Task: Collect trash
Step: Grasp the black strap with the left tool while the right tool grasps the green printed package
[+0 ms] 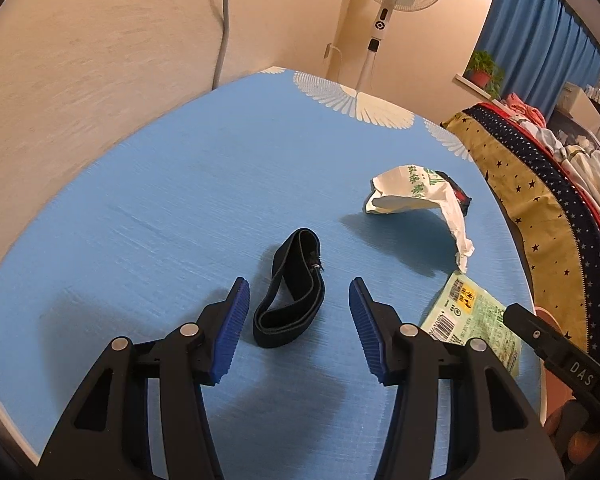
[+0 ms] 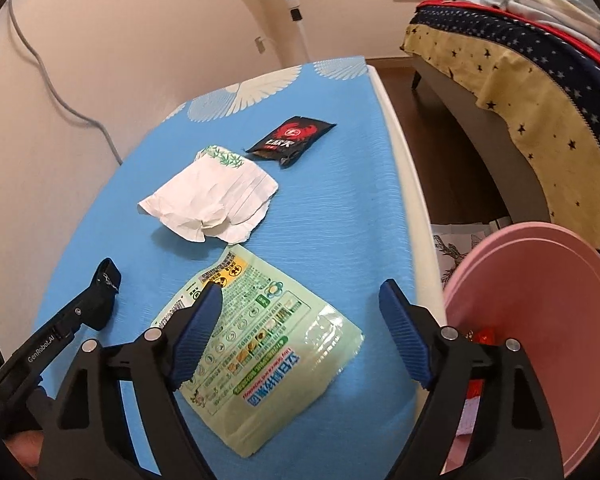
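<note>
Two pairs of tongs hang over the blue tabletop [image 2: 340,200], both spread wide and holding nothing. Left tongs [image 1: 299,294] straddle a black elastic band [image 1: 290,308], whose long axis runs away from them, between the pads. Right tongs [image 2: 300,300] hover above a pale green wrapper [image 2: 260,340], which lies flat directly below and ahead, its long side slanting from upper left to lower right; the right hand is clearly the nearer one to it. Beyond sit a crumpled white wrapper [image 2: 212,204] and, farther off, a black and red packet [image 2: 292,140]. Just right of the tabletop edge stands a pink bin [image 2: 540,320], likely the wrapper's destination, a short swing rightward
</note>
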Demonstrator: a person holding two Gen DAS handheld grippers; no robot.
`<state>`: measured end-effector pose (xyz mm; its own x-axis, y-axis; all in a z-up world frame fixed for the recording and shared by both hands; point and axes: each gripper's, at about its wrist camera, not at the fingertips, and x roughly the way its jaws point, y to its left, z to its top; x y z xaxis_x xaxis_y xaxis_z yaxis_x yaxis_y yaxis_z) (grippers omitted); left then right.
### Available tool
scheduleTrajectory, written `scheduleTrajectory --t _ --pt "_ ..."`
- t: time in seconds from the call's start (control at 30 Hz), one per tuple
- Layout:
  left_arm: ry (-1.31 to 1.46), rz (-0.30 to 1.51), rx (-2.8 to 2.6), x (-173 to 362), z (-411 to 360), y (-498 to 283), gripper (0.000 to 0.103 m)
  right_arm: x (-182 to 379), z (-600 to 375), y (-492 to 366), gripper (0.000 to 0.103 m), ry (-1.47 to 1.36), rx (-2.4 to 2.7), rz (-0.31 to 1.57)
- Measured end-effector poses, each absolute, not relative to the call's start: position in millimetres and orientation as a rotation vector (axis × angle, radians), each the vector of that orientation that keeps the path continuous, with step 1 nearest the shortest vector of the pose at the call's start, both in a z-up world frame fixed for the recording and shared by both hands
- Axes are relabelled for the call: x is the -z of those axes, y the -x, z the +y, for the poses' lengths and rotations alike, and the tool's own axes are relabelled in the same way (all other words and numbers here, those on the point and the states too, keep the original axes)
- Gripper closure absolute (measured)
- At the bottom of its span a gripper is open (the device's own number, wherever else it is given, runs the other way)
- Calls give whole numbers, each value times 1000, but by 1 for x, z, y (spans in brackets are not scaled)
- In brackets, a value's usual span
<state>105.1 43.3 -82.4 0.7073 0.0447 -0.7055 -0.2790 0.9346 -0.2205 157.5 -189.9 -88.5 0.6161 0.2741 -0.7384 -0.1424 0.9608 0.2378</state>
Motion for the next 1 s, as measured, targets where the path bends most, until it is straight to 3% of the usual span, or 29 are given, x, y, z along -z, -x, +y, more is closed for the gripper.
scheduleTrajectory --t 0.27,0.33,0.47,0.77,1.0 --pt "331 797 -180 86 49 -111 55 94 -184 -166 23 -139 -275 899" --pt "331 804 -169 87 48 -112 74 94 -183 -166 24 -131 -286 903" --pt "311 802 -146 84 42 -109 89 93 -181 -162 30 -120 -314 918" --pt "252 798 -68 78 12 -88 90 93 -188 -147 48 -169 -370 952" --pt "262 813 -25 80 6 -76 90 90 -190 -130 76 -208 -428 966"
